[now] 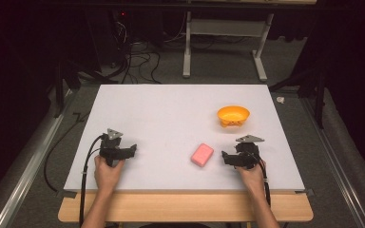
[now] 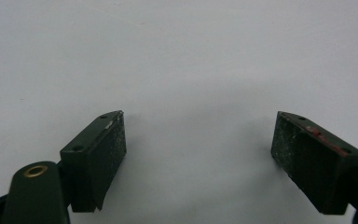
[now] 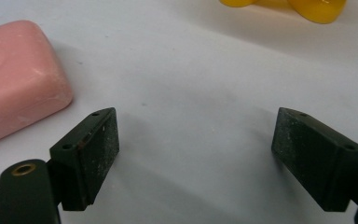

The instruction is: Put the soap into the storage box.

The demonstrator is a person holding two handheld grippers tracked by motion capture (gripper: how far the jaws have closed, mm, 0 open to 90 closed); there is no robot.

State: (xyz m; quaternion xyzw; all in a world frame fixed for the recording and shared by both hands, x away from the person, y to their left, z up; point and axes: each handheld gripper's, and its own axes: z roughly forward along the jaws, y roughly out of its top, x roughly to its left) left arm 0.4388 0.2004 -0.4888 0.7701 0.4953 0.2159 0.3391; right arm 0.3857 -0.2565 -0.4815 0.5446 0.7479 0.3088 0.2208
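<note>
Soap [image 3: 18, 74] beside wide-open, empty R fingers [image 3: 91, 156]

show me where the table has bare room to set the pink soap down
Bare: the far half behind the left tongs, and the middle between them and the pink soap. Crowded: the right side, where soap, orange bowl and right tongs sit close.

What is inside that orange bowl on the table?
From the high view, the orange bowl looks empty: only its smooth orange inside shows. Its near wall hides part of the bottom. The pink soap lies outside it, on the white table.
</note>
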